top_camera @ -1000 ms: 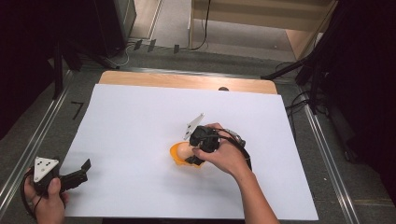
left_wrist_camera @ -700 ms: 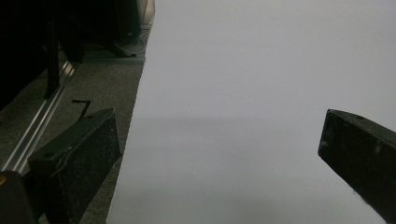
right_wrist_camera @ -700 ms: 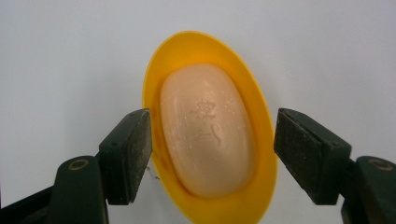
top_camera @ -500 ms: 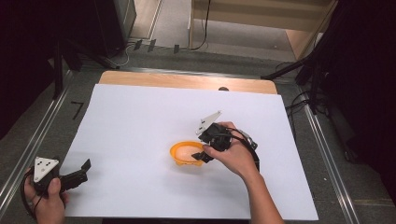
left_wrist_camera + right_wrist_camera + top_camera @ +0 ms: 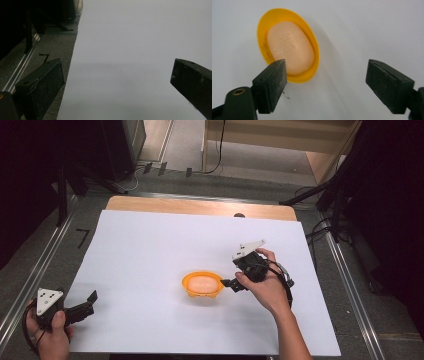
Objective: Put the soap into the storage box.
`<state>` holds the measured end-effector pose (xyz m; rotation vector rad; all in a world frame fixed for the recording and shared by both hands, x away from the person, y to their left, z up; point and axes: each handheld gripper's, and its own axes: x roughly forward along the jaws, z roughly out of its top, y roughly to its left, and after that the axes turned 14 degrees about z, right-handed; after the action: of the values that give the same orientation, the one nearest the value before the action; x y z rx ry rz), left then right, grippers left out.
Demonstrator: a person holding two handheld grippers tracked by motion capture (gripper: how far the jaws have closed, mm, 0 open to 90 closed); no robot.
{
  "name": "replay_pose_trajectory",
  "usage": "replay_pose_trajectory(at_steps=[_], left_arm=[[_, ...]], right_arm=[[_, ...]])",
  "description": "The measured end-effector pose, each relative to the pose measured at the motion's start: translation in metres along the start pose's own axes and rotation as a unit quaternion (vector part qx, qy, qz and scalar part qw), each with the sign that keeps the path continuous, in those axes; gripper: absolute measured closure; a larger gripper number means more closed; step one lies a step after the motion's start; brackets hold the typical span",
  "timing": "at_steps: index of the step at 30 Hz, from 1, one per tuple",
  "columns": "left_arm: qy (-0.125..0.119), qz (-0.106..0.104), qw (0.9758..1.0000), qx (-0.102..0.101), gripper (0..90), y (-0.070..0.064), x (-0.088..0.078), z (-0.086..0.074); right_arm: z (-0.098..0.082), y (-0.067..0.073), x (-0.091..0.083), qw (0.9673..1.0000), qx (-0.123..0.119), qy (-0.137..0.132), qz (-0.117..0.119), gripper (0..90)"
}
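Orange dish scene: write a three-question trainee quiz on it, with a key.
1. True or false: the bar of soap lies inside the orange dish.
2. Which is nearer the dish: A) left gripper B) right gripper?
3. Fill in: the dish stands on a ___ sheet.

Key: 1 true. 2 B; its fingers have just been opening, nothing between them. 3 white.

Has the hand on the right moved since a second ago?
Yes. The right gripper has drawn rightward off the orange dish, toward the white sheet's right edge, jaws just opening, nothing between them.
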<state>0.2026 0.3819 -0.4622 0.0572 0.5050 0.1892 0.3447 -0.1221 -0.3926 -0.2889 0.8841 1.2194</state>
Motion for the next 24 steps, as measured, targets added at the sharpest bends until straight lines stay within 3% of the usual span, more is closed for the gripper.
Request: replay_pose_trajectory(at_steps=[10, 15, 24], left_arm=[[0.000, 0.001, 1.0000, 0.002, 0.0, 0.000, 0.000, 0.000], [-0.001, 0.001, 1.0000, 0.002, 0.0, 0.000, 0.000, 0.000], [-0.002, 0.001, 1.0000, 0.002, 0.0, 0.000, 0.000, 0.000]], right_arm=[[-0.027, -0.012, -0.016, 0.9985, 0.037, -0.017, -0.036, 8.7], [-0.039, -0.015, -0.021, 0.9972, 0.057, -0.021, -0.044, 2.1], [-0.063, -0.021, -0.031, 0.9940, 0.080, -0.036, -0.065, 0.0]])
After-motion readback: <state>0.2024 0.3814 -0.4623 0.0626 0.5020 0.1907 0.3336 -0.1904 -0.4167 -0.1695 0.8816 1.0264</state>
